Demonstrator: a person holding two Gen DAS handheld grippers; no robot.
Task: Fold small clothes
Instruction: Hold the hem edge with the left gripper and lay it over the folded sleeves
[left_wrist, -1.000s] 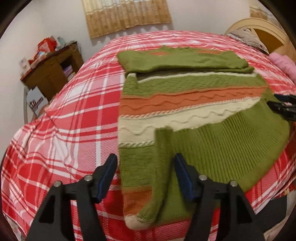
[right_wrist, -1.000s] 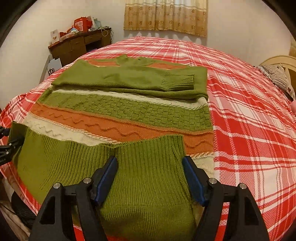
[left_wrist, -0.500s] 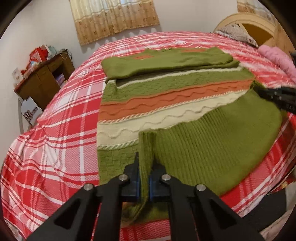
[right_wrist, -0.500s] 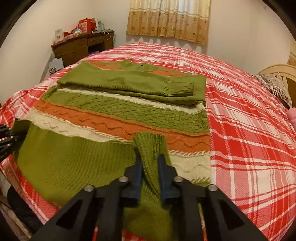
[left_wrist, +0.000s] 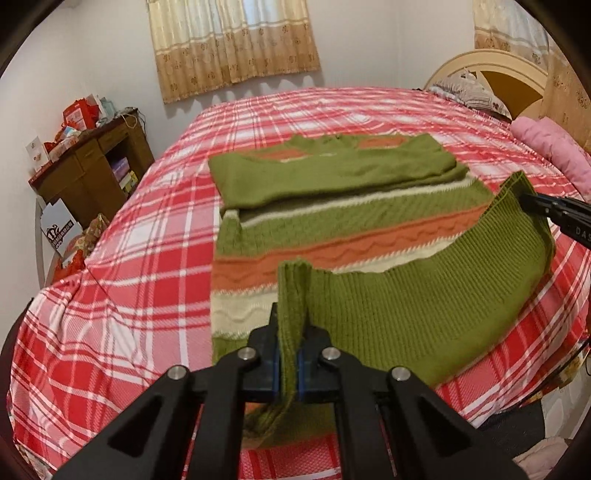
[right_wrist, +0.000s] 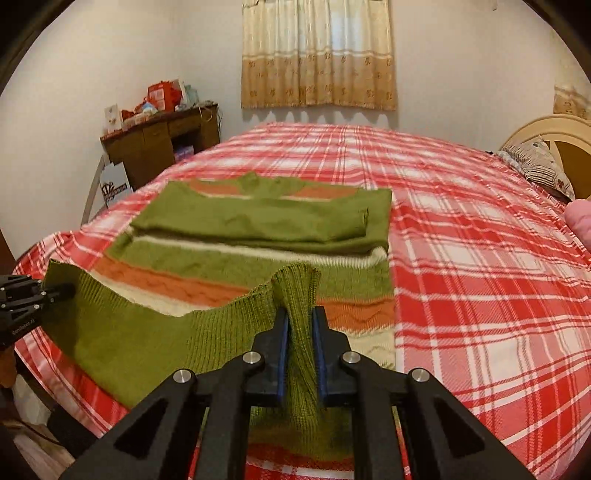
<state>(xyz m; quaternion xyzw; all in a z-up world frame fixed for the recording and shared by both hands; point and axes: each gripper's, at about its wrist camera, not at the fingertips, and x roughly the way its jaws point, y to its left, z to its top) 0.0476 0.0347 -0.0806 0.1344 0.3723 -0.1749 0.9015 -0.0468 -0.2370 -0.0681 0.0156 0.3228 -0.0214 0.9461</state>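
Note:
A green sweater (left_wrist: 332, 221) with orange and cream stripes lies flat on the red plaid bed (left_wrist: 147, 258), its sleeves folded across the chest. My left gripper (left_wrist: 291, 332) is shut on the left corner of the ribbed green hem (left_wrist: 424, 295), which is pinched upright between the blue pads. In the right wrist view my right gripper (right_wrist: 301, 317) is shut on the hem's right corner (right_wrist: 295, 288). The hem (right_wrist: 129, 332) hangs lifted between the two grippers, above the striped body. Each gripper shows at the edge of the other's view: right gripper (left_wrist: 535, 203), left gripper (right_wrist: 62, 290).
A cluttered brown wooden desk (left_wrist: 92, 166) stands against the wall left of the bed. A cream headboard (left_wrist: 498, 74), a patterned pillow (right_wrist: 539, 166) and a pink cloth (left_wrist: 550, 147) lie at the bed's right end. Bare plaid bedspread (right_wrist: 480, 277) stretches right of the sweater.
Both grippers went from open around the hem to shut on it. Both have since risen, lifting the hem off the bed and tilting the views up toward the far wall.

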